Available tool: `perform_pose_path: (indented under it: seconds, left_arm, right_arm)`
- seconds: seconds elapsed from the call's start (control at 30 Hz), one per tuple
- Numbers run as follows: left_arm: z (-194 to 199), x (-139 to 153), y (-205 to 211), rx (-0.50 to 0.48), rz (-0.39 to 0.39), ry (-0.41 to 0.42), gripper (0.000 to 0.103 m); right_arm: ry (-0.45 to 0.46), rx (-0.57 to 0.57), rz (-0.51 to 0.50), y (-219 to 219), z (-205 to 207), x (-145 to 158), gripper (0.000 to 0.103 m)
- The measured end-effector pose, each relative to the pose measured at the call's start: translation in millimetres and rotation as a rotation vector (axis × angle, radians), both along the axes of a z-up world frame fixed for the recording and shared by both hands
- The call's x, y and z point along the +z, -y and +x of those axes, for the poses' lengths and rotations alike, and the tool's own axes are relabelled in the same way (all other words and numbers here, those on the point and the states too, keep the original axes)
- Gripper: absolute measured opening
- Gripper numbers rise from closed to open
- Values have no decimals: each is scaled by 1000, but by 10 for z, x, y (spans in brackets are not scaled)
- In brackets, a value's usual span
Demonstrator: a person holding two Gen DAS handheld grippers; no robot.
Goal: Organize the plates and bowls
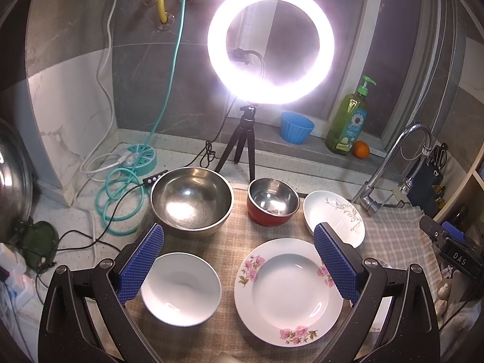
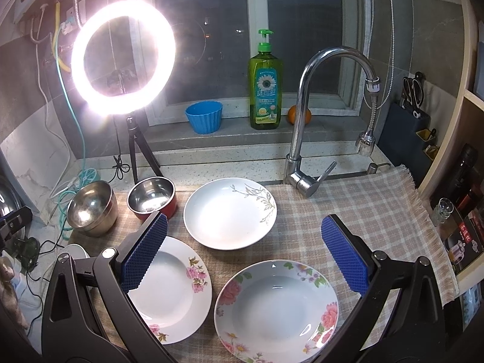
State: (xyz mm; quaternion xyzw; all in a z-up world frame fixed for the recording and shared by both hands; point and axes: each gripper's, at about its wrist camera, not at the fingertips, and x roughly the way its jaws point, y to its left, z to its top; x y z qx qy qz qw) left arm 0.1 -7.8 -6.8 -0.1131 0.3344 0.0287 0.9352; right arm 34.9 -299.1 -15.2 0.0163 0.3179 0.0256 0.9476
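Both tools, left tool (image 1: 239, 242) and right tool (image 2: 243, 233), are hovering wide open, empty; risk: glazed pink-flower plate (image 1: 289, 292) slipping if pinched by rim.

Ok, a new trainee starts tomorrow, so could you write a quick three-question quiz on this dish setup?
1. True or false: the red bowl stands nested inside the large steel bowl.
2. How many floral plates lie on the checked cloth? A) one B) three C) five
3. Fill in: the left gripper and right gripper are both ____.

Key: 1 false, they stand side by side; 2 B; 3 open, holding nothing.
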Motion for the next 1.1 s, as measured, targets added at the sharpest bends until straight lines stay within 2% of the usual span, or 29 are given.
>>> perform_pose_path:
  seconds: [0.3,0.5,0.77,1.0,1.03,1.1]
  left_arm:
    - [8,-62,-35,-5,-12,-28,100]
    - [-40,-146,-95,8,-28,-57,100]
    - [-153,-296,-165,48,-14,-102,100]
    - [-236,-514,-138,42,-48,-176,98]
    - [-254,-544,-132,49,-55,-182,98]
    - [-292,-613,-129,56,-83,-195,86]
  right_arm:
    - [-16,24,16,32,92,-62,103]
    - [-9,137,37,-14,123,-149,103]
    - [-115,173,19,-117,253,-349,103]
    - [-199,225,-16,-179,364,-576,103]
    - [-214,242,-13,-187,381,-606,103]
    - [-234,274,-9,-211,411,-656,103]
